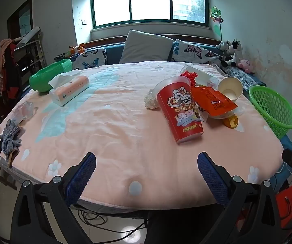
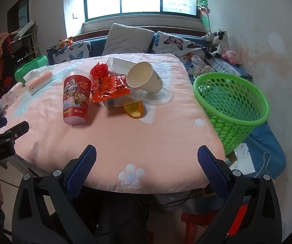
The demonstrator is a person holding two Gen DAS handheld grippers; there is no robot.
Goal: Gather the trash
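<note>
Both claws, left gripper (image 1: 147, 160) and right gripper (image 2: 147, 154), are spread wide and empty. The red pizza cup (image 2: 76, 99) lies at eleven o'clock of the right one; approach across its body, then carry to the green basket (image 2: 233, 105) at two o'clock.

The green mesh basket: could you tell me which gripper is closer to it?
Right. The right gripper hangs open just below-left of the green mesh basket; the left gripper, also open, sees it far off at the right edge.
</note>
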